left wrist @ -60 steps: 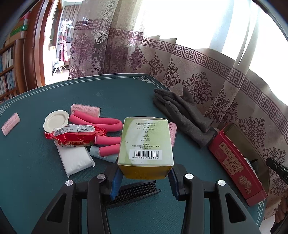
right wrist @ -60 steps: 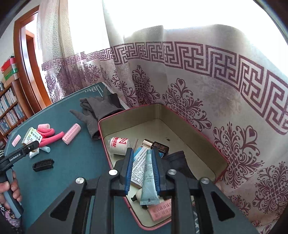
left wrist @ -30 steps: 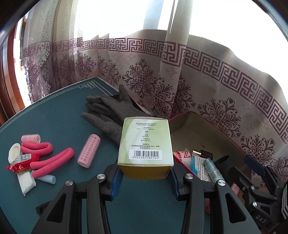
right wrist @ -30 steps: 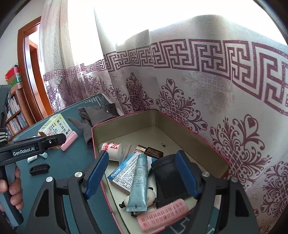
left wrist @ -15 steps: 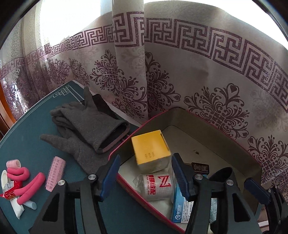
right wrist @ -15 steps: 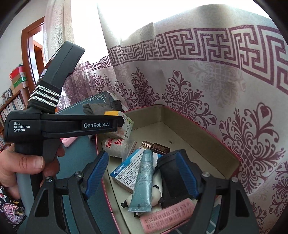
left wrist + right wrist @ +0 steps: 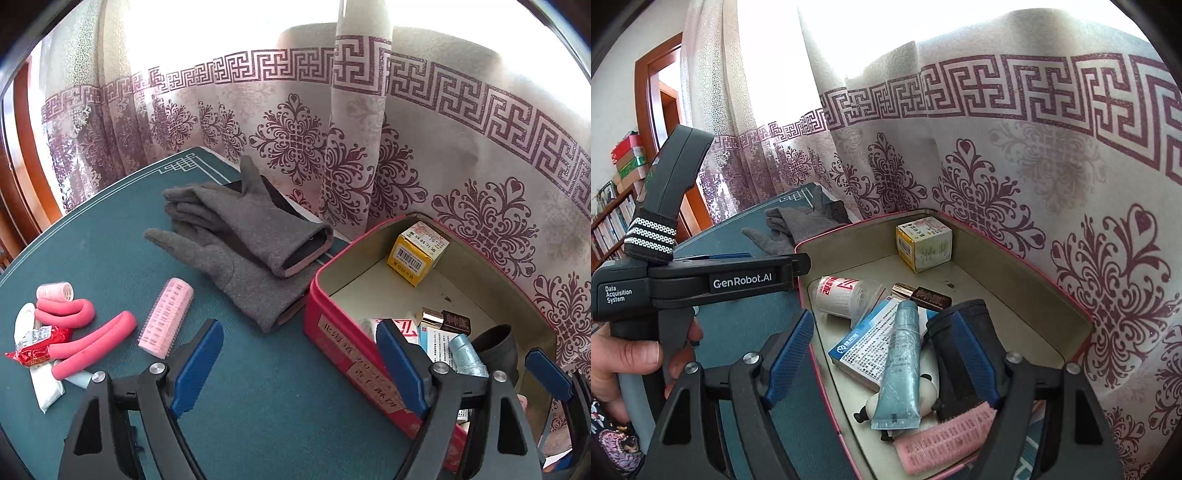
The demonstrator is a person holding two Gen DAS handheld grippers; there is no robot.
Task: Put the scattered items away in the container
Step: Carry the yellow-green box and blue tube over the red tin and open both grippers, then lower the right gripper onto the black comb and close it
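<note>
The red tin [image 7: 354, 350] stands at the table's right edge against the curtain; it also shows in the right wrist view [image 7: 1015, 266]. The yellow-green box [image 7: 415, 254] [image 7: 923, 242] lies in its far corner. Inside are also a blue tube [image 7: 899, 362], a white roll [image 7: 836, 295], a blue-white box [image 7: 864, 345] and a pink roller [image 7: 945, 439]. My left gripper [image 7: 299, 365] is open and empty, just left of the tin. My right gripper [image 7: 882, 354] is open and empty above the tin.
Grey gloves [image 7: 243, 236] lie left of the tin. Further left lie a pink hair roller [image 7: 166, 317], pink foam curlers [image 7: 88, 339], a red packet [image 7: 35, 341] and a white pack [image 7: 46, 387]. Patterned curtains [image 7: 369, 147] hang behind the table.
My left gripper opened and let go of the yellow-green box into the tin, then drew back left. My right gripper released the blue tube earlier and stays open.
</note>
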